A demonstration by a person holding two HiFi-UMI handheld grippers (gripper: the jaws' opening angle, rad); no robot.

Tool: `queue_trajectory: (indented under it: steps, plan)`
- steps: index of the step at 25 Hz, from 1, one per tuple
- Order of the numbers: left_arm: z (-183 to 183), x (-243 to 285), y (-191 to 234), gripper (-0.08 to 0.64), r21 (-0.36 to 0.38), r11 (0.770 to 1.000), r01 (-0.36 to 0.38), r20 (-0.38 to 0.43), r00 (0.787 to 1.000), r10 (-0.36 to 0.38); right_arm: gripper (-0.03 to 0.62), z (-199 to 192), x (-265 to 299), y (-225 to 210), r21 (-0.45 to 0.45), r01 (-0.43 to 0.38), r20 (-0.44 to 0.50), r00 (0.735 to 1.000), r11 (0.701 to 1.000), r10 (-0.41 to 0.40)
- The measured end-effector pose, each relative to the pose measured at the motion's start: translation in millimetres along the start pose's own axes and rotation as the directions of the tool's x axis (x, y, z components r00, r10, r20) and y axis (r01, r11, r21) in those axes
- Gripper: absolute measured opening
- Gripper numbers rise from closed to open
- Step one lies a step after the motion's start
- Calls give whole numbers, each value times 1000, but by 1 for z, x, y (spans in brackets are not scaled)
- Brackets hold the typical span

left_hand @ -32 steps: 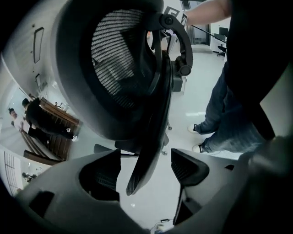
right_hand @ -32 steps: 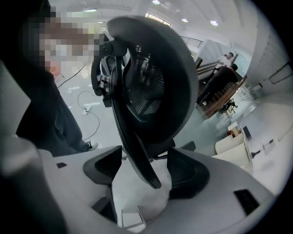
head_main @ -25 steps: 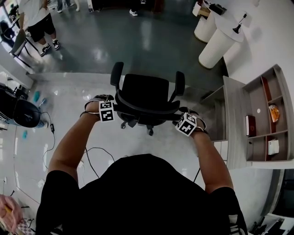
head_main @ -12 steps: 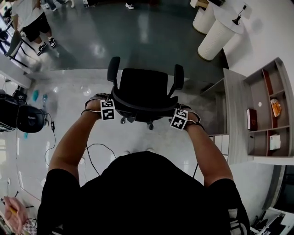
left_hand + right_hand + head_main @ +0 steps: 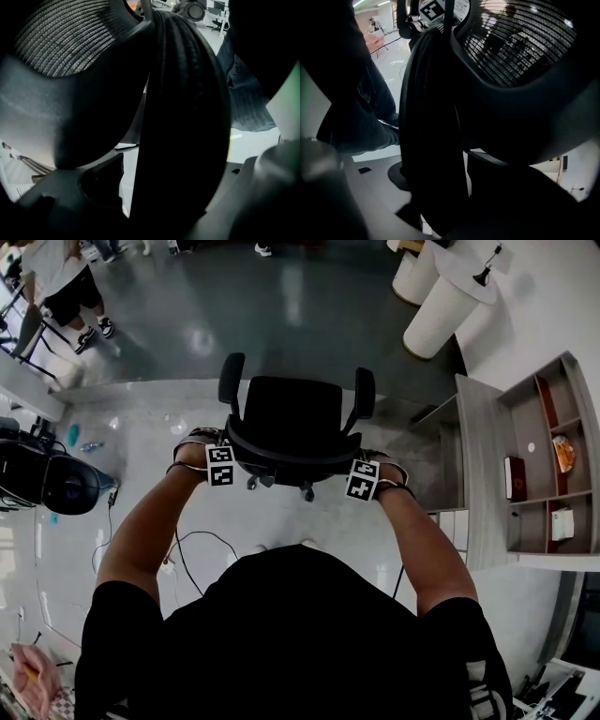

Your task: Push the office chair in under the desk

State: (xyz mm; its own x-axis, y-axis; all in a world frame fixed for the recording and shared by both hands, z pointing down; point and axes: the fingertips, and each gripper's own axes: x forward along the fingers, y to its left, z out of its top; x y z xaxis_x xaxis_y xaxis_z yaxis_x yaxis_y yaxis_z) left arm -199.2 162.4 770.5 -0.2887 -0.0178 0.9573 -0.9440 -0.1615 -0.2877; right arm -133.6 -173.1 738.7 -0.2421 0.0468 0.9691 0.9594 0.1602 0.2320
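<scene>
A black office chair (image 5: pixel 291 413) stands on the glossy floor in front of me, its backrest toward me. My left gripper (image 5: pixel 222 464) sits over the left end of the backrest's top rim (image 5: pixel 291 454), my right gripper (image 5: pixel 363 479) over the right end. In the left gripper view the thick black rim (image 5: pixel 187 117) fills the gap of the left gripper (image 5: pixel 154 197), with mesh (image 5: pixel 61 42) beside it. In the right gripper view the rim (image 5: pixel 431 117) stands between the jaws of the right gripper (image 5: pixel 440 197), which have just been closing on it. The grey desk (image 5: pixel 478 465) is at the right.
A shelf unit (image 5: pixel 548 474) with books adjoins the desk. White round stands (image 5: pixel 445 320) are at the back right. A dark bulky object (image 5: pixel 56 484) and cables (image 5: pixel 192 549) lie on the floor at the left. A person (image 5: pixel 66 277) stands far left.
Both grippers have come down onto the backrest's top rim. The right marker cube has drawn in closer to the chair. The chair stands where it did.
</scene>
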Motion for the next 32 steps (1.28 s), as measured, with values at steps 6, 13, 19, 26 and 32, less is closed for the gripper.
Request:
queue_trajectory:
  steps: [6, 13, 19, 26, 32]
  plan:
    - [-1, -2, -3, 359, 3, 1000, 10, -11, 1000, -10, 242, -1, -2, 6, -14, -26, -15, 1000, 1000, 26]
    - [-1, -2, -3, 357, 6, 1000, 14, -13, 1000, -14, 238, -3, -1, 8, -12, -33, -23, 999, 999, 32]
    - [-2, -2, -3, 356, 8, 1000, 9, -14, 1000, -9, 235, -1, -1, 9, -6, -30, -23, 999, 1000, 30]
    - [-6, -2, -4, 356, 27, 1000, 6, -4, 1000, -5, 233, 4, -3, 17, 15, -29, -28, 999, 999, 29]
    - [-7, -7, -9, 354, 54, 999, -2, 18, 1000, 1, 232, 8, -9, 31, 47, -23, -28, 999, 999, 24]
